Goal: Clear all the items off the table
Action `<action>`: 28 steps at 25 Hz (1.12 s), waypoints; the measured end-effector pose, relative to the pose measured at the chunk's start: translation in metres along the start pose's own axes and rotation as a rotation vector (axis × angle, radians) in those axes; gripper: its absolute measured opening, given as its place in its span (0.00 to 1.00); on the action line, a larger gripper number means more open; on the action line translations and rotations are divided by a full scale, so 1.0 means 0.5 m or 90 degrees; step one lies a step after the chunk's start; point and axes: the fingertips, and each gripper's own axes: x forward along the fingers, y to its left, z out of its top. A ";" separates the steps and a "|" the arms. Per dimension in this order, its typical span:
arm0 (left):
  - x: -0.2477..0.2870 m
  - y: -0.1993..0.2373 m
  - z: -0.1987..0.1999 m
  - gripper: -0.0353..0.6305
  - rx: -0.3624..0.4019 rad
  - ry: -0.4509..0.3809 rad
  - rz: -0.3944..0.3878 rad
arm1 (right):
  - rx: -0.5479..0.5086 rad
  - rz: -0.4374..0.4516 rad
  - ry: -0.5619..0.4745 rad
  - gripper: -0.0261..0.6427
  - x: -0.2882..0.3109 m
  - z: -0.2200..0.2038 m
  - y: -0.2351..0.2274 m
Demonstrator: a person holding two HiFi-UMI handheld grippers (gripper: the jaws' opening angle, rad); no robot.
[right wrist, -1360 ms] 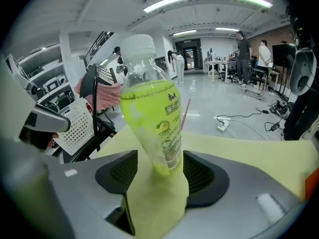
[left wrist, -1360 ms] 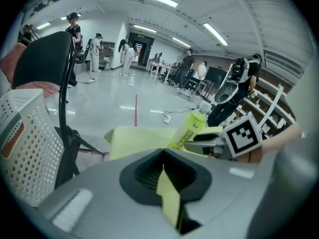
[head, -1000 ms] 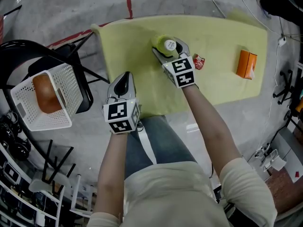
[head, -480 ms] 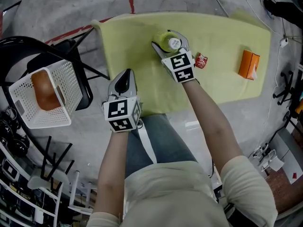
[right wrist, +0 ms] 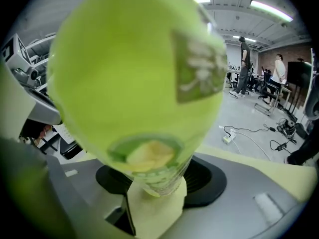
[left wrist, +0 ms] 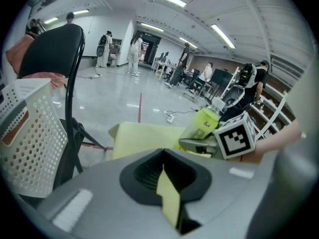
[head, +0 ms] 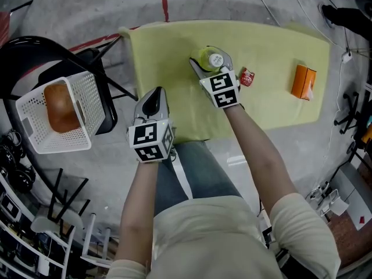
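- Right tool (head: 211, 63) has just been closing its jaws; they sit one on each side of the green bottle (head: 207, 55) and, as far as I can judge, clamp it.
- Left tool (head: 152, 95) has its jaws together with nothing between them. It hangs over the near edge of the desk (head: 168, 51).
- That bottle is near the middle of the yellow desk, directly ahead of the right tool. Its long axis is roughly upright and leans a little, with the white cap towards the person.
- What the next move turns on: the white basket (head: 90, 89) sits on a chair (head: 23, 48) off the desk's left end, beyond the left tool. The bottle would have to travel leftward across the person's front, and the left hand is the nearer one to the basket.
- A red packet (head: 246, 77) lies just right of the right tool, and an orange carton (head: 303, 81) lies well apart towards the right end.
- Hard to make out: the bottle fills the right gripper view and hides the pads. I cannot tell whether its base touches the desk, nor what the brown thing (head: 61, 112) in the basket is.
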 end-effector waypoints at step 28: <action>-0.226 -0.009 0.036 0.07 -0.004 -0.058 -0.004 | -0.011 -0.004 -0.057 0.44 -0.249 0.136 0.176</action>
